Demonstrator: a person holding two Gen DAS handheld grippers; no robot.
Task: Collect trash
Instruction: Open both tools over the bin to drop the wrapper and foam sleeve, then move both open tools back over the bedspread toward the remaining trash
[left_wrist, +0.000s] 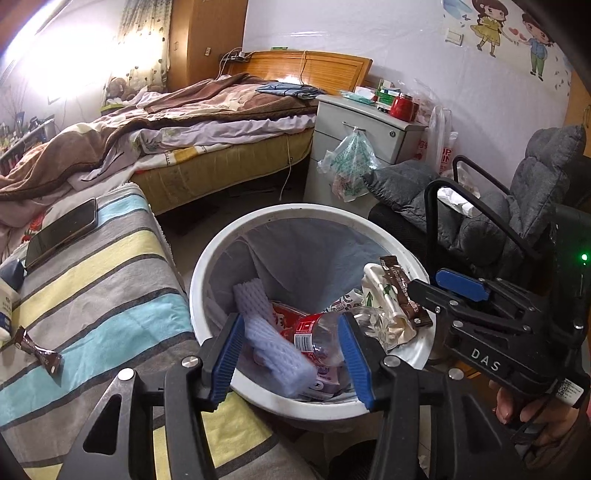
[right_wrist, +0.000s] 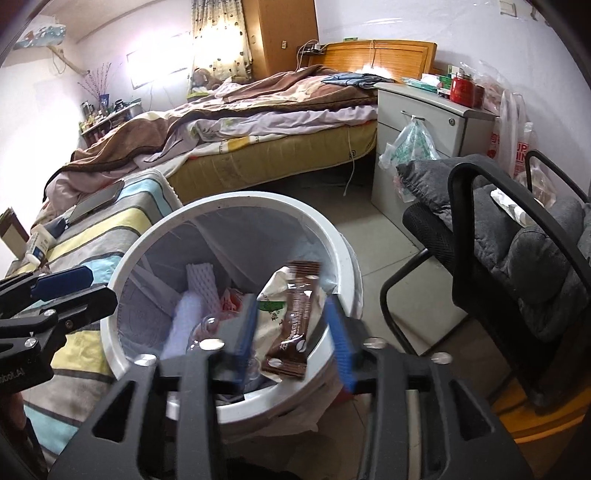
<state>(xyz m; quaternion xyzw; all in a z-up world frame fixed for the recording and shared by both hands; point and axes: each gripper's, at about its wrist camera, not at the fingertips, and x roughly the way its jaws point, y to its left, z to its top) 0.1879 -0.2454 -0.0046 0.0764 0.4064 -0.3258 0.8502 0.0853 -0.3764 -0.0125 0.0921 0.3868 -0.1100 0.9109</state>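
Here, both grippers hover over a white trash bin (left_wrist: 207, 258). The left gripper (left_wrist: 291, 354) stands partly open with nothing between its blue pads. The right gripper (right_wrist: 295, 332) is open too; a brown snack wrapper (right_wrist: 295, 317) sits loose between its fingers, above the bin's trash. Beside the bin, another brown wrapper (left_wrist: 38, 349) lies on a striped cloth (left_wrist: 110, 295).
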